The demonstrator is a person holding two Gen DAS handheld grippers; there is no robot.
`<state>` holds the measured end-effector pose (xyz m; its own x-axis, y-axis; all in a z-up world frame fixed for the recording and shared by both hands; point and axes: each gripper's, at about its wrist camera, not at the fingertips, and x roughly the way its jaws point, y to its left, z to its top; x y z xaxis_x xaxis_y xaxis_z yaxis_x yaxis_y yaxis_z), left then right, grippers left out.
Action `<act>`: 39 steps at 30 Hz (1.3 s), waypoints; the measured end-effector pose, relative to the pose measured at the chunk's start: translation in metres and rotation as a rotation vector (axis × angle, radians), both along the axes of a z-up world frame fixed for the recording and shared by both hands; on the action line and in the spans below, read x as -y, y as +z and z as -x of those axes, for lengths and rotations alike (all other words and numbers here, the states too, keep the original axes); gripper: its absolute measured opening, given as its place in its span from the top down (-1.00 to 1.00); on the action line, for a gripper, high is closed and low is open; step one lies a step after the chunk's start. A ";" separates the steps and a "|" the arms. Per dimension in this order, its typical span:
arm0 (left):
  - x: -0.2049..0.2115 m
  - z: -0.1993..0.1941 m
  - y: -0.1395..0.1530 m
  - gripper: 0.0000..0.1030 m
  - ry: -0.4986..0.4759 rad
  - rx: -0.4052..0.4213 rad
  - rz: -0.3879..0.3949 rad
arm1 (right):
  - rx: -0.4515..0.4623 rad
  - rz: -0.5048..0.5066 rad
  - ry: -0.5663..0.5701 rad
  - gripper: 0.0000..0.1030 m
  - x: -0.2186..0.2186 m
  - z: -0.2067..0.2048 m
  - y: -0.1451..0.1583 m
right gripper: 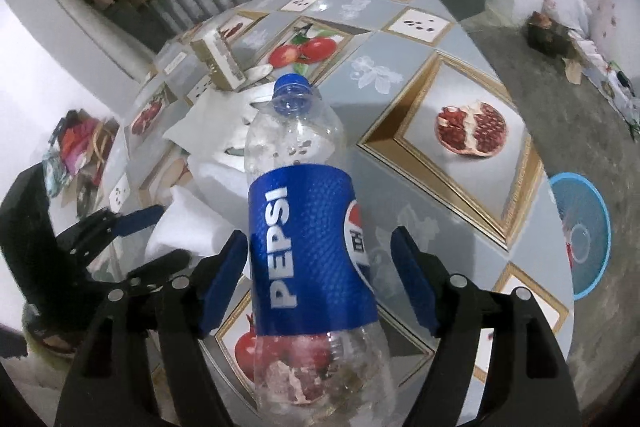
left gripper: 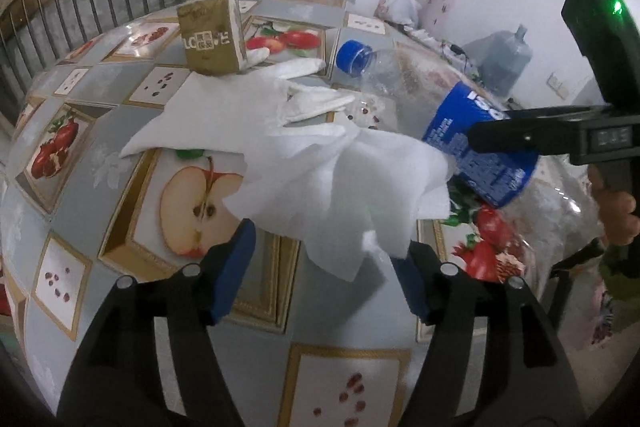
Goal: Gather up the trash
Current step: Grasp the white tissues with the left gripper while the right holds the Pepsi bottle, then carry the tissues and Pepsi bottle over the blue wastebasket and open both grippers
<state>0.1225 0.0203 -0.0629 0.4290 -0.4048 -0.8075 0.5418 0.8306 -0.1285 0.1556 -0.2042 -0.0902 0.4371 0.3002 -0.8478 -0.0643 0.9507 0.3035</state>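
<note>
Left claw (left gripper: 326, 267) angles downward, its blue pads (left gripper: 236, 267) spread apart. Right claw (right gripper: 320, 279) also tilts downward, jaws standing wide.

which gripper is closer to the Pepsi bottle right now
Right. The right gripper straddles the Pepsi bottle, jaws open; the left gripper sits beside it at the white tissue.
</note>
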 end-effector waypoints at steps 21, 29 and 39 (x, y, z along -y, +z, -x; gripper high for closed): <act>0.013 -0.008 -0.007 0.93 0.016 0.080 -0.082 | -0.093 -0.088 0.001 -0.14 0.002 -0.013 -0.017; 0.014 -0.002 0.004 0.99 0.011 0.126 -0.085 | -0.076 -0.121 -0.036 -0.14 0.008 -0.007 -0.013; 0.011 0.004 0.022 1.00 0.019 0.172 -0.070 | -0.039 -0.134 -0.051 -0.14 0.012 0.000 -0.001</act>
<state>0.1184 0.0094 -0.0406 0.5705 -0.3405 -0.7474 0.5346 0.8448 0.0232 0.1559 -0.2166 -0.0907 0.4220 0.3900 -0.8184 -0.0028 0.9033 0.4290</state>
